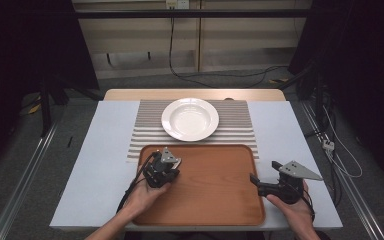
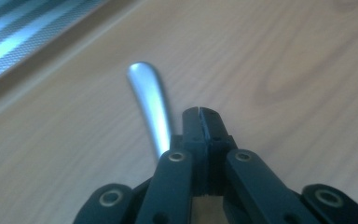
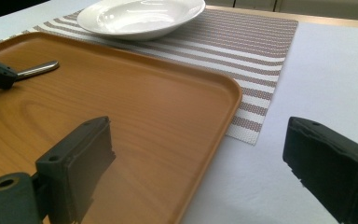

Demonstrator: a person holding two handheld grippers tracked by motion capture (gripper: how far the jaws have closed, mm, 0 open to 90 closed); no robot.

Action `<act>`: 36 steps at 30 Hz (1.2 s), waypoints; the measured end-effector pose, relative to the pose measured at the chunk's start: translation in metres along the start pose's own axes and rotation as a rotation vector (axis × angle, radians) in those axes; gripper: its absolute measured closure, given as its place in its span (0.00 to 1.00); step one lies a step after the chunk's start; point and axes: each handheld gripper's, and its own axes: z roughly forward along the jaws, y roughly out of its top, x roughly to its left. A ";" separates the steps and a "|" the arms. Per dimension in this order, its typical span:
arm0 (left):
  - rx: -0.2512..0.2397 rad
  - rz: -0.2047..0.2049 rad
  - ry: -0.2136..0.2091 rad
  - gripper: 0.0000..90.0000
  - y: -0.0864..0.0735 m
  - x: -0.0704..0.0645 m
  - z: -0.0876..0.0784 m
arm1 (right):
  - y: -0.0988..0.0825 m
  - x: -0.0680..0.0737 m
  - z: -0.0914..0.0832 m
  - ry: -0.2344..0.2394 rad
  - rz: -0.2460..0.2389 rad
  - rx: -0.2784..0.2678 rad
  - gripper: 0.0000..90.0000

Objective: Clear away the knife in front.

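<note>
Nearest, the right tool (image 1: pixel 260 182) hovers at the wooden tray's (image 1: pixel 215 200) right edge, jaws wide apart and empty. The left tool (image 2: pixel 200 114), over the tray's left part, has its jaws pressed together beside a metal utensil handle (image 2: pixel 147 98); whether they pinch it is unclear. Lifting likely needs a level, firm pull. The utensil's working end is hidden. Beyond, a white plate (image 1: pixel 190 118) sits on a striped mat (image 1: pixel 240 120) on the bench.

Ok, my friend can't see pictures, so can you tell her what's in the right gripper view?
The right claw hangs wide open over the right edge of a wooden tray. Beyond it, a white plate sits on a striped placemat, and a metal utensil handle lies at the tray's far left.
</note>
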 end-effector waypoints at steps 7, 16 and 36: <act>0.008 0.002 0.002 1.00 0.000 0.004 -0.001 | 0.000 0.000 0.000 0.002 0.003 0.000 0.09; 0.033 -0.013 0.016 1.00 -0.001 0.006 -0.004 | 0.000 0.000 0.001 0.002 0.004 0.001 0.09; 0.050 -0.025 0.011 1.00 -0.008 0.019 -0.012 | 0.000 0.000 0.001 0.001 0.006 0.002 0.09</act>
